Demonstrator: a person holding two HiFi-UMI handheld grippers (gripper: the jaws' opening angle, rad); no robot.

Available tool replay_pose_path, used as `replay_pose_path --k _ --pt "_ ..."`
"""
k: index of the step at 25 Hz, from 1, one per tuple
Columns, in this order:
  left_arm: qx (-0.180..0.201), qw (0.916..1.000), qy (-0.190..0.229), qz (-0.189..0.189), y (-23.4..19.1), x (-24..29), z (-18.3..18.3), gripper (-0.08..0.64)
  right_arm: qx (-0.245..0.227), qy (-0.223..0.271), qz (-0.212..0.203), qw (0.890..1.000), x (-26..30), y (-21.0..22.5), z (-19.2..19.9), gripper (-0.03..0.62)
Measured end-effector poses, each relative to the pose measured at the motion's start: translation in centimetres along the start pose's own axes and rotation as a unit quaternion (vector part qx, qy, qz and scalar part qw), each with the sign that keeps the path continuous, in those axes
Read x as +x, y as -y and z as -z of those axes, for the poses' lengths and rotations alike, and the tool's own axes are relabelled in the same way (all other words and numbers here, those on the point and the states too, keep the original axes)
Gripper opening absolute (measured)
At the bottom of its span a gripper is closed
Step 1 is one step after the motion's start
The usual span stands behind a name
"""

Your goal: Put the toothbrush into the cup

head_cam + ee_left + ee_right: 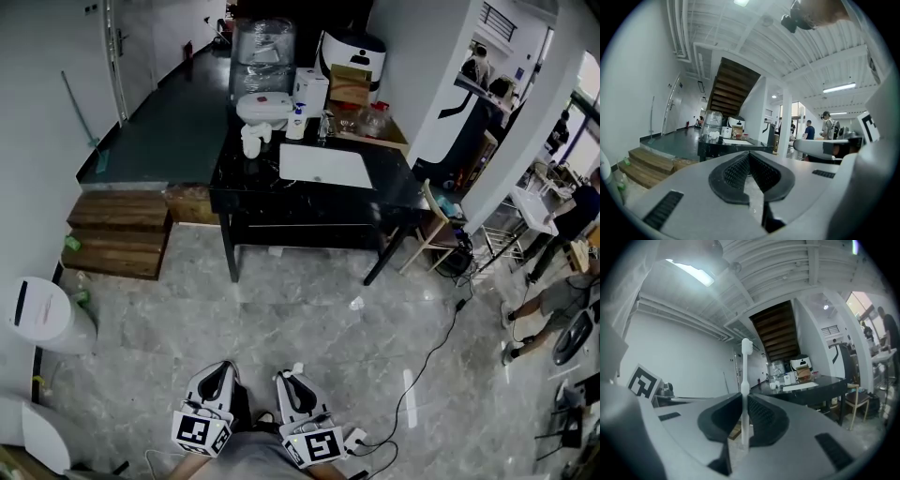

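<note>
The right tongs [743, 397] are clenched on a slim white plastic toothbrush [745, 380]. It stands upright between the dark ribbed pads, gripped low on the handle, with its bristle head well above the tips. The left tongs [750, 157] are closed too, their ribbed pads meeting at the tips with nothing between them. In the head view both tongs sit side by side at the bottom edge, left [220, 375] and right [291, 380], over a grey marbled floor [281, 309] and well apart from the black worktop [394, 187]. On that worktop, a small white cup [251, 141] stands near the left edge, too small to show detail. A white rectangular tray [325, 166] lies towards the middle, and a large clear water bottle [262, 47] stands at the far left corner.
</note>
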State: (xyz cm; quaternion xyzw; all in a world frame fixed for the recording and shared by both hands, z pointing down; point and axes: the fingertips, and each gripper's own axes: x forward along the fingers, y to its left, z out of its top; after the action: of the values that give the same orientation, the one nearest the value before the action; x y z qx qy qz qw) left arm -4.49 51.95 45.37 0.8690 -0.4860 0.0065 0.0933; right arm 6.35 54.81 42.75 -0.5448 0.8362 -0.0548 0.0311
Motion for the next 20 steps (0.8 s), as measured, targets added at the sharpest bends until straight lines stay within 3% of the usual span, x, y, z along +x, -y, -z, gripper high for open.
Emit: replay_pose_path --k 12,20 --pt "0.001 1.0 0.003 -0.003 -3.3 4.9 -1.7 0.009 0.007 0.003 -0.022 1.0 5.3 1.7 -0.9 0.044" --pt "-0.006 0.9998 -0.017 0.01 -6.7 9.3 -2.2 0.009 0.011 -0.002 -0.032 0.999 10.9 2.5 -1.4 0.044"
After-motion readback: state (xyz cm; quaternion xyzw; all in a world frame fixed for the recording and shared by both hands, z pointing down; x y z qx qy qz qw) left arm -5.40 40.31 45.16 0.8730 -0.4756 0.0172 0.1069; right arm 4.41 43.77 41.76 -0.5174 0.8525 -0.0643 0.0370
